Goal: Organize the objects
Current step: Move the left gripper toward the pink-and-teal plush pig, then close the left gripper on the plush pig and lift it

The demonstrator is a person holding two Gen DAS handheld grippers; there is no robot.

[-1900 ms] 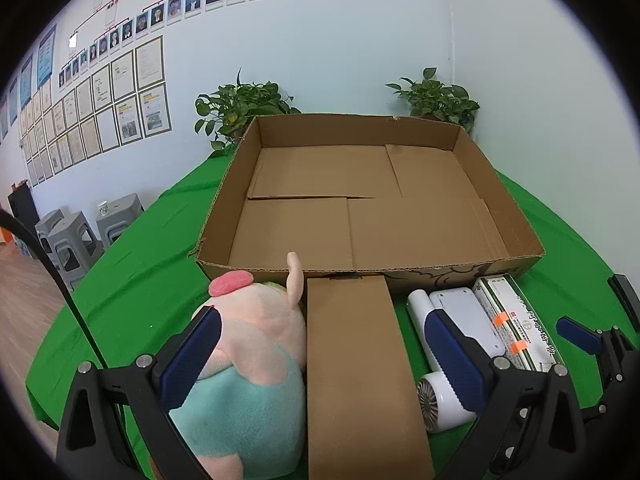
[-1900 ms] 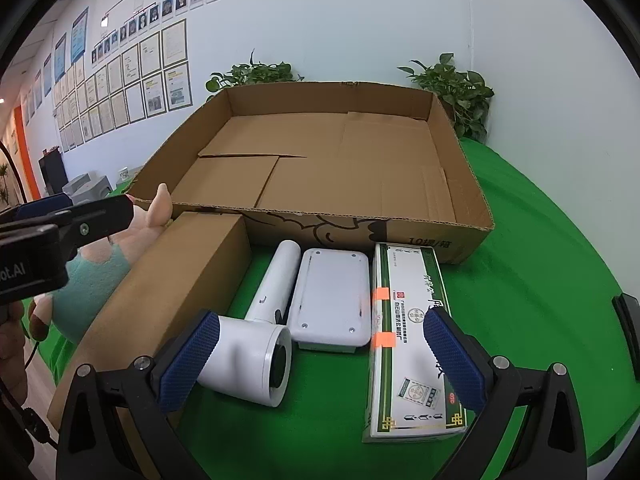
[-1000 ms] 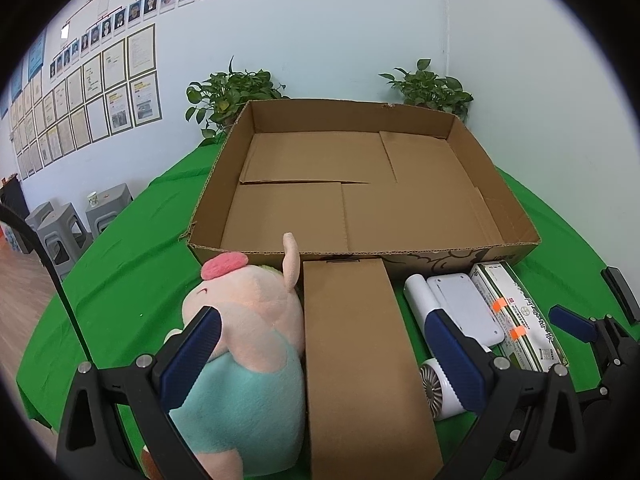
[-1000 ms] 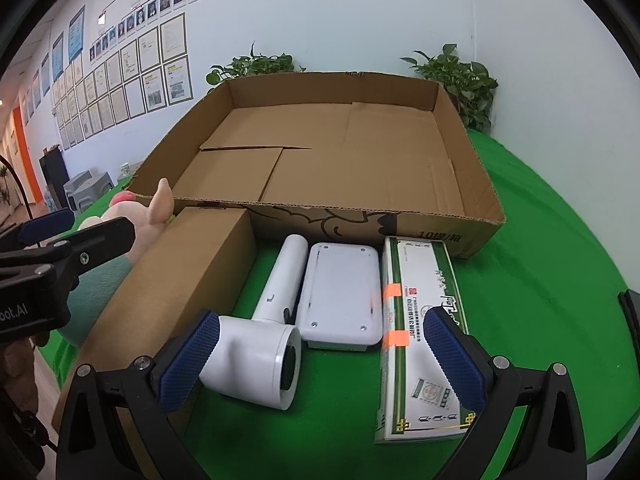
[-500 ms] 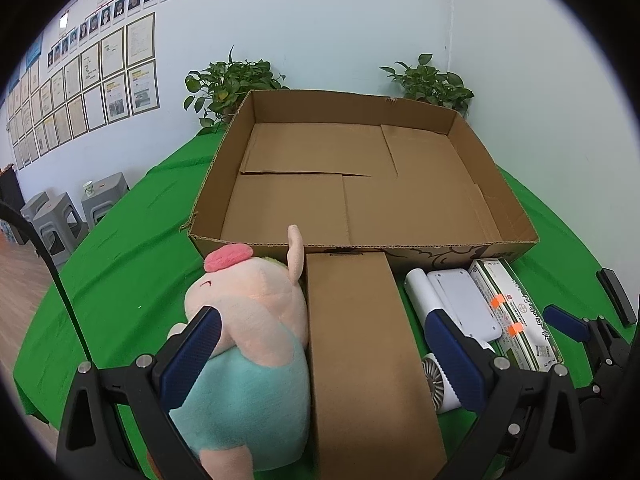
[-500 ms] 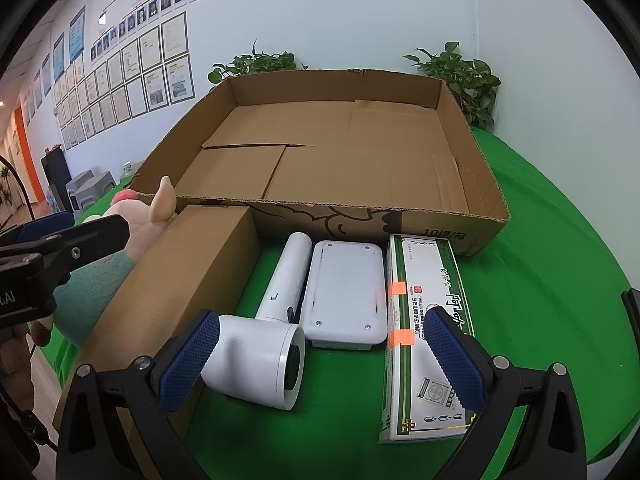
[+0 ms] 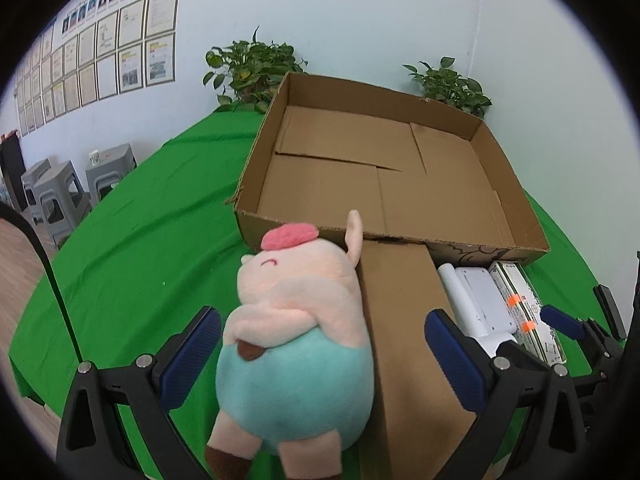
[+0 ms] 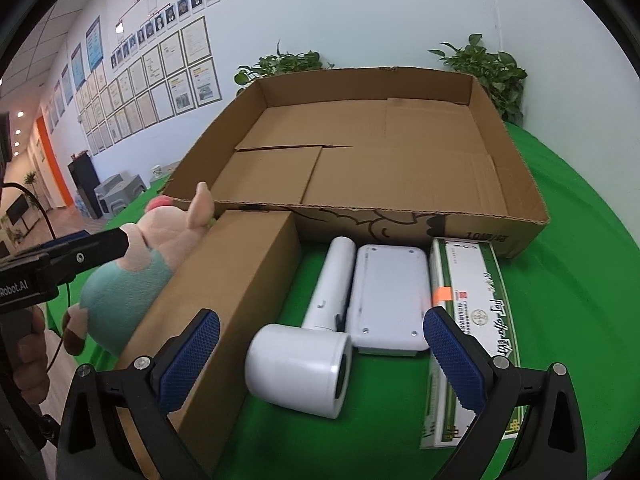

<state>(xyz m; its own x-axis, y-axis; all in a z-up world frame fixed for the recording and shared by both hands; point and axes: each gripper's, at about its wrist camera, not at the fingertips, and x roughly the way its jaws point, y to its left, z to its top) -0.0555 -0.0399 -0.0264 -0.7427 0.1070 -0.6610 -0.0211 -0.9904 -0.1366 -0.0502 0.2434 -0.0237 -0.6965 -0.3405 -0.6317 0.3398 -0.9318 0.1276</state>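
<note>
**Plush pig lined up for the first pick**

Pink-and-teal plush pig (image 7: 296,320) lies on the green tablecloth (image 7: 152,248) just in front of the shallow cardboard tray (image 7: 400,184), its side pressed against the long brown carton (image 7: 404,340). The left gripper (image 7: 320,356) hovers over it with both blue pads spread wide, holding nothing; one pad sits clear of the toy's left flank, the other is over the carton rather than beside the toy. The right gripper (image 8: 320,356) is likewise spread and empty above the white hair dryer (image 8: 316,336), which lies beside a flat white device (image 8: 388,296) and a green-edged printed box (image 8: 476,320).

The likely step is grasping the pig to move it into the tray, which has nothing in it. To do it well, the left gripper probably should shift leftward so both pads bracket the teal belly, then close around the widest soft part. Pinching the carton along with the toy is the risk.

The toy looks squashy and rounded, with a pale pink head, a darker pink tuft, one upright ear and brown feet; it should compress and hold easily.
</note>
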